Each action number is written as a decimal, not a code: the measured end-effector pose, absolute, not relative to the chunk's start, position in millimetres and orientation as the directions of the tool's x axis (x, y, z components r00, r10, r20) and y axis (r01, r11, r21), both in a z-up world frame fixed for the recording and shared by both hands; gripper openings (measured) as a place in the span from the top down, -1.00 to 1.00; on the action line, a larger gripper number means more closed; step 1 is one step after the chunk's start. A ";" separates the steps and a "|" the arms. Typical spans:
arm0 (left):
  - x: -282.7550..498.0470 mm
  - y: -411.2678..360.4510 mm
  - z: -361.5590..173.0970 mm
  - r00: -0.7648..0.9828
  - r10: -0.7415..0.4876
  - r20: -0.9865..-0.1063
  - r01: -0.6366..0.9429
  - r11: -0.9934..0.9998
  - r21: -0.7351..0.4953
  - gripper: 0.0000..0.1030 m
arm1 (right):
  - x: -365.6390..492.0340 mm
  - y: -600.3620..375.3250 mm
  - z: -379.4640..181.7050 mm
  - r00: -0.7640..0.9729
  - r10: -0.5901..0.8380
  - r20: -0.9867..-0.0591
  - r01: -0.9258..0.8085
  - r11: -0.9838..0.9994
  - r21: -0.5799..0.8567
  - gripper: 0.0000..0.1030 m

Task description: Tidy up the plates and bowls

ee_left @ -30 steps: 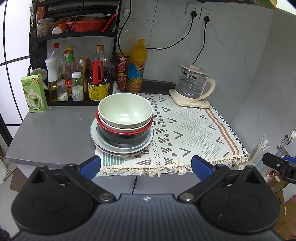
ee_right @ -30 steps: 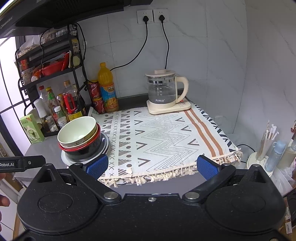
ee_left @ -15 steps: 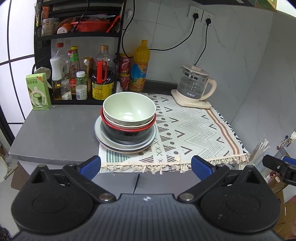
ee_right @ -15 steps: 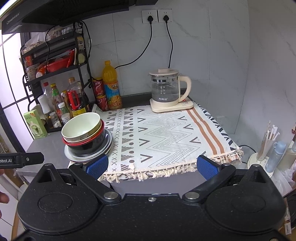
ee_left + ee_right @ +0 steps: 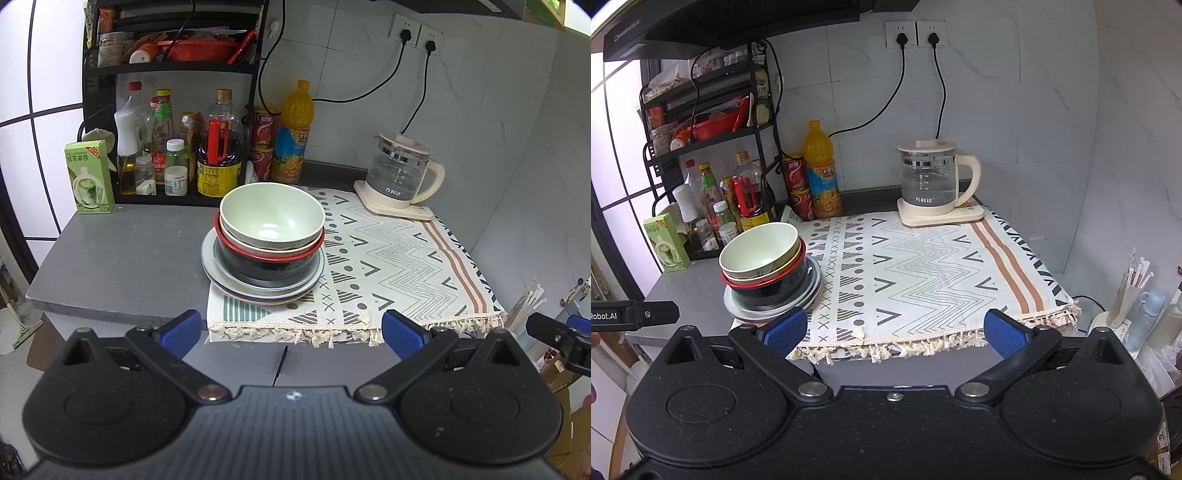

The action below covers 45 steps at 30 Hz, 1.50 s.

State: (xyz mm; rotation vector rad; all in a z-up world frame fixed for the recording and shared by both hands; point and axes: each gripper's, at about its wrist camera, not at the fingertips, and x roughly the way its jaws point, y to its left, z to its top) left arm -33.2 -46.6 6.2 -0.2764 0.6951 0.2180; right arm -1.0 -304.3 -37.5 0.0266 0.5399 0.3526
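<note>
A stack stands at the left edge of the patterned cloth: a pale green bowl [image 5: 271,214] nested in a black bowl with a red rim [image 5: 269,264], on grey plates [image 5: 221,280]. The stack also shows in the right wrist view, with the green bowl [image 5: 759,249] on top. My left gripper [image 5: 291,330] is open and empty, held off the counter's front edge, below the stack. My right gripper [image 5: 894,330] is open and empty, in front of the cloth's fringe, right of the stack.
A glass kettle [image 5: 400,177] stands on its base at the back right of the cloth [image 5: 399,266]. A black rack with bottles [image 5: 177,144], an orange juice bottle [image 5: 293,133] and a green carton [image 5: 88,177] line the back left. Cords hang from wall sockets.
Both grippers have pulled back and away from the counter, so the stack and cloth look smaller and higher in view. The dishes have not moved.
</note>
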 end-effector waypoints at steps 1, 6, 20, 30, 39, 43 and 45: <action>-33.0 -46.0 6.2 0.747 0.106 -0.656 -0.288 0.941 -0.177 -0.99 | -0.6 -304.1 -37.5 0.798 0.336 -0.500 -0.322 0.939 0.116 -1.00; -31.1 -45.1 6.3 0.747 0.102 -0.657 -0.280 0.945 -0.171 -0.99 | 0.2 -302.8 -37.7 0.800 0.338 -0.496 -0.323 0.939 0.118 -0.99; -25.5 -43.8 6.6 0.751 0.095 -0.653 -0.264 0.950 -0.166 -0.99 | 2.9 -299.7 -36.8 0.803 0.332 -0.496 -0.314 0.942 0.122 -1.00; -23.5 -45.1 5.1 0.749 0.087 -0.657 -0.254 0.953 -0.164 -0.99 | 3.9 -297.3 -38.3 0.801 0.326 -0.501 -0.309 0.943 0.120 -1.00; -22.0 -45.7 3.2 0.747 0.083 -0.659 -0.250 0.954 -0.164 -0.99 | 4.4 -296.5 -39.5 0.800 0.324 -0.505 -0.308 0.944 0.118 -1.00; -20.9 -46.0 2.3 0.746 0.082 -0.661 -0.249 0.955 -0.162 -0.99 | 5.1 -296.0 -40.8 0.796 0.322 -0.512 -0.306 0.945 0.120 -1.00; -20.5 -46.2 2.0 0.746 0.081 -0.661 -0.248 0.955 -0.163 -0.99 | 5.1 -295.7 -41.0 0.796 0.321 -0.514 -0.305 0.945 0.119 -1.00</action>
